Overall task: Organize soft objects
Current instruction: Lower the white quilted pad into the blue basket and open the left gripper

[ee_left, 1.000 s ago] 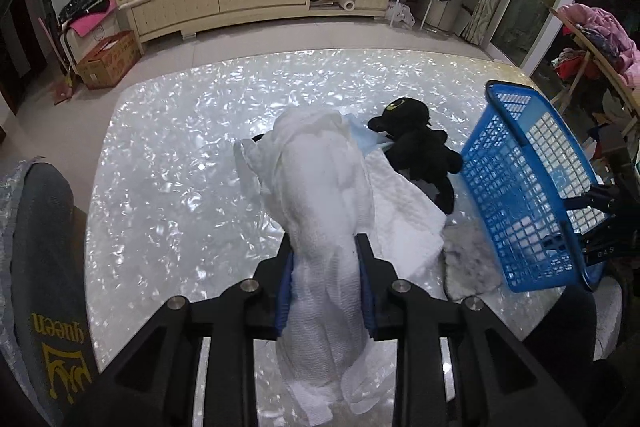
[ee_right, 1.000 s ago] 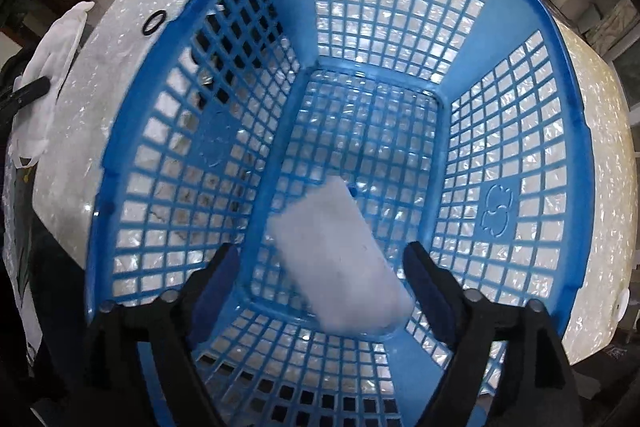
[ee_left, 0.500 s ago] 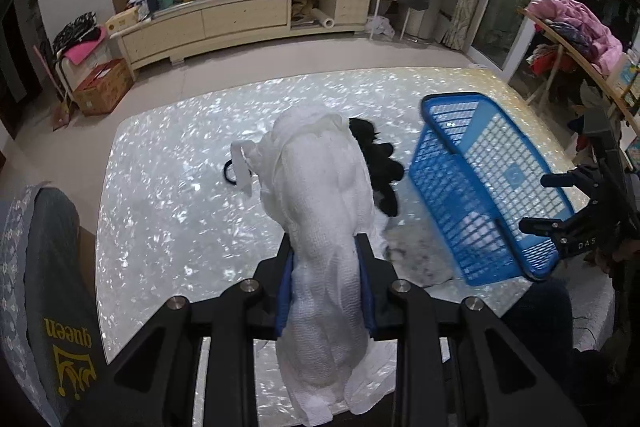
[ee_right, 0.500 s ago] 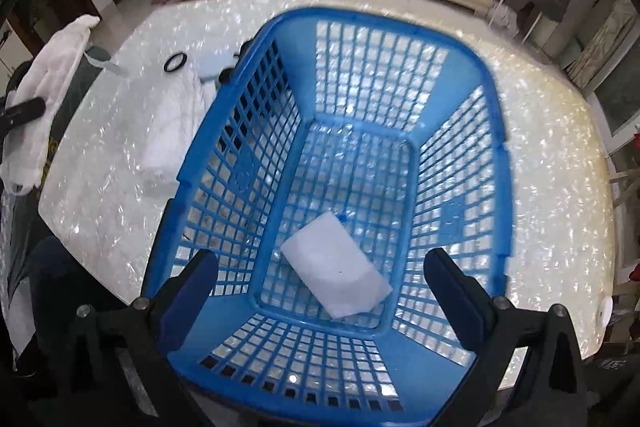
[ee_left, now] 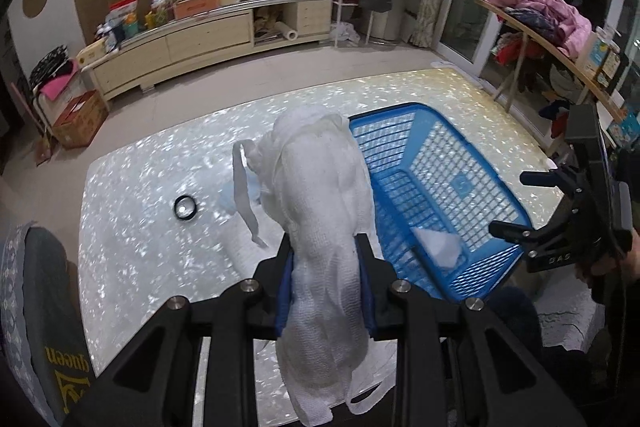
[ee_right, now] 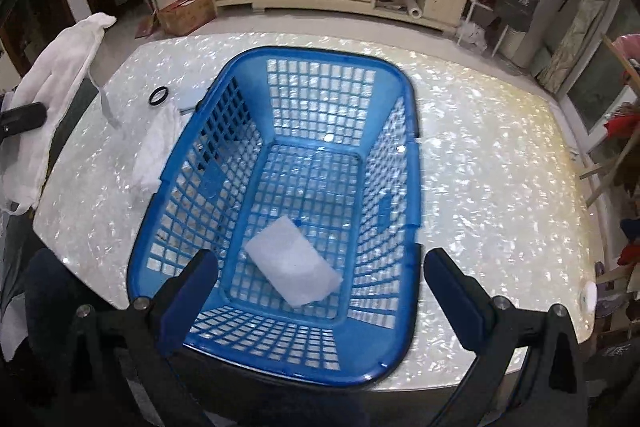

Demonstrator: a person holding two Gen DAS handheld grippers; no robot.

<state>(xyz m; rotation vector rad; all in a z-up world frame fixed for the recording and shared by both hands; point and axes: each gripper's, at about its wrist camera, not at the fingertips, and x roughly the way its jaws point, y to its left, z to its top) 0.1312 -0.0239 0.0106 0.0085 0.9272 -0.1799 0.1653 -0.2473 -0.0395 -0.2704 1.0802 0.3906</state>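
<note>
Step in hand: carrying the white gauze cloth (ee_left: 324, 227) to the blue basket (ee_right: 400, 155) on the tabletop (ee_right: 480, 155). Left hand-held gripper (ee_left: 325, 287) is clamped on the cloth, the basket at its 2 o'clock. Right hand-held gripper (ee_right: 320, 275) gapes wide and empty above the basket, a white pad (ee_right: 294, 265) lying inside. Next move, as judged: bring the cloth over the rim, then release.

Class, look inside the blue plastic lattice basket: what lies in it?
One flat white rectangular pad lies on the blue plastic lattice basket floor, near the front. The right wrist view shows the whole floor; nothing is covered.
</note>
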